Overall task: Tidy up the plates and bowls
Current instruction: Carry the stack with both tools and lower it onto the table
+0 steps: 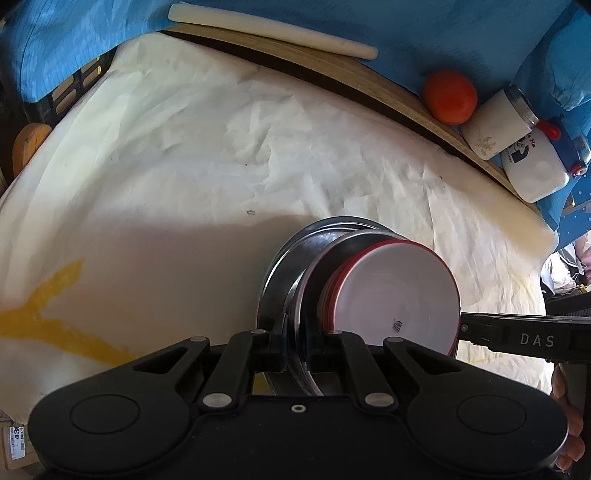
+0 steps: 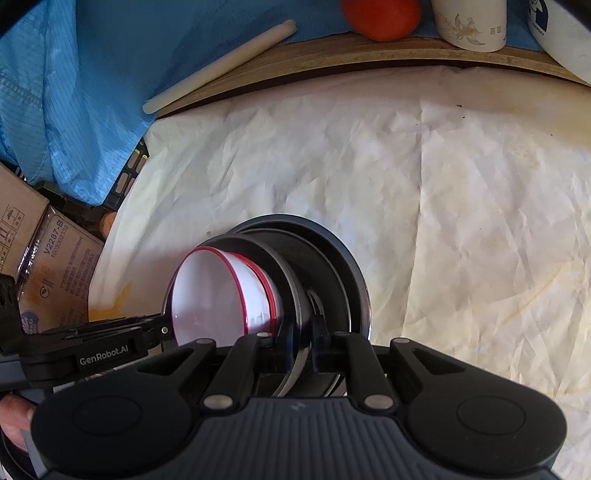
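- Left gripper point(image 1: 297, 350) clamped shut on steel plates' point(image 1: 280, 280) rim; right gripper point(image 2: 301, 350) likewise, opposite side
- Red-rimmed bowls point(image 1: 399, 295) nested on top; gripped both sides, presumably to carry stack steady over white cloth point(image 1: 184, 166)

Bowls point(image 1: 399, 295) nested in plates point(image 1: 284, 280) on sheet point(image 1: 184, 166); tomato point(image 1: 450, 96), jar point(image 1: 498, 123) behind.

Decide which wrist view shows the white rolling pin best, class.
The left wrist view: the rolling pin lies whole along the wooden board. The right wrist view shows it whole too, but smaller and slanted.
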Motion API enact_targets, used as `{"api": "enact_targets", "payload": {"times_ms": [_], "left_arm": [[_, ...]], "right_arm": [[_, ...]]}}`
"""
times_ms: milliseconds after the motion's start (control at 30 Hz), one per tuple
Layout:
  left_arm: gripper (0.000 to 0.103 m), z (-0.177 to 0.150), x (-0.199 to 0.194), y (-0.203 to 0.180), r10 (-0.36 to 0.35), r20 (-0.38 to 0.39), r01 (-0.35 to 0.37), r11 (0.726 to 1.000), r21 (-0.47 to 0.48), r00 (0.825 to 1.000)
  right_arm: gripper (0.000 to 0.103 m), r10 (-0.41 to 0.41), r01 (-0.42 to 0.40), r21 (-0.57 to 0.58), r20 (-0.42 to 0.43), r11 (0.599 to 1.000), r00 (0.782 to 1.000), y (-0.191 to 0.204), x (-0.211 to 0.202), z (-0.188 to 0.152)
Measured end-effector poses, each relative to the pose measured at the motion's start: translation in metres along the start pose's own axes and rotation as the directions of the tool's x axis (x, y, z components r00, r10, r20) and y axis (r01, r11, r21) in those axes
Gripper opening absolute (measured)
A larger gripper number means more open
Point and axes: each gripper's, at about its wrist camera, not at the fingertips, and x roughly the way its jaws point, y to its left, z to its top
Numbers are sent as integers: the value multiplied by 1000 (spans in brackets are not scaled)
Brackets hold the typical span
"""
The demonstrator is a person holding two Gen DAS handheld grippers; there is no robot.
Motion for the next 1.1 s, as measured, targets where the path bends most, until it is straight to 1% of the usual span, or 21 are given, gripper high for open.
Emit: {"api": "enact_targets", "payload": {"times_ms": [167,300,1100], "left_arm": [[6,0,2,0,-8,3,8,1000,-1,1000],[6,0,6,0,-15,-10,15,1000,-2,1000],[7,5,11,-6,-9,-1,9,1000,13,1000]], "right_arm": [[12,-4,4,2,2,1000,1000,-1,0,0],[13,-15,15,8,0,1000,1000,-3,1,1],[13,-12,12,18,13,1000,1000,-8,1,5]]}}
